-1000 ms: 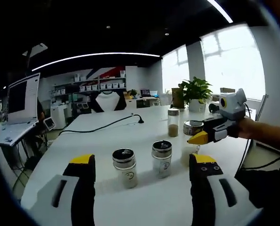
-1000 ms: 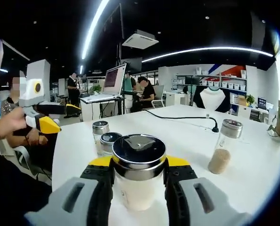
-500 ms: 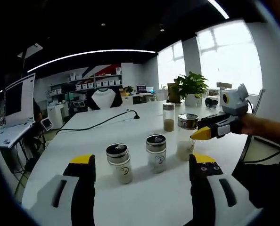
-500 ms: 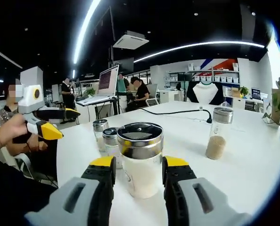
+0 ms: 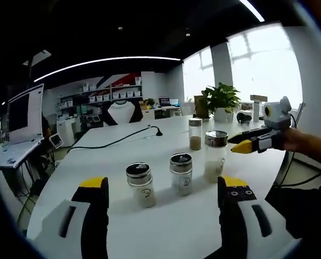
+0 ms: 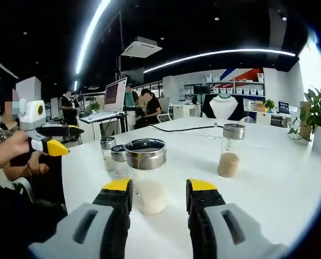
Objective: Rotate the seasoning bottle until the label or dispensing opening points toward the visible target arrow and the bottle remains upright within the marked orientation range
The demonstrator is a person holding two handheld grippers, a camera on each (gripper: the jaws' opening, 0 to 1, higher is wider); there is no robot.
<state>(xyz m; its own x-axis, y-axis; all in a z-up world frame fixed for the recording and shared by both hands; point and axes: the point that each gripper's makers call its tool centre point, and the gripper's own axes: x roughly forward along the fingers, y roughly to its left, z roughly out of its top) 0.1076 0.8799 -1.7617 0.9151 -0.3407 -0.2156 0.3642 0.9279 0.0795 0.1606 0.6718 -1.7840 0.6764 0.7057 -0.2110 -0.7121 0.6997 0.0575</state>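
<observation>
The seasoning bottle (image 6: 146,175), clear with white powder and a shiny metal lid, stands upright on the white table (image 6: 268,183). My right gripper (image 6: 159,186) is open, and the bottle stands free just beyond its yellow fingertips (image 6: 117,185). From the left gripper view the same bottle (image 5: 215,156) stands just left of the right gripper (image 5: 241,145), which a hand holds. My left gripper (image 5: 163,184) is wide open with nothing between its jaws, short of the row of bottles. In the right gripper view the left gripper (image 6: 58,148) hangs at the far left.
Two smaller metal-lidded bottles (image 5: 141,185) (image 5: 181,174) stand left of the seasoning bottle. A taller bottle with brown powder (image 5: 195,134) stands behind it. A black cable (image 5: 122,142) crosses the far table. A potted plant (image 5: 221,102) stands at the back; people sit at desks (image 6: 149,105).
My right gripper has pulled back from the seasoning bottle, which was between its jaws and now stands free ahead of them. The left gripper view has drawn back slightly.
</observation>
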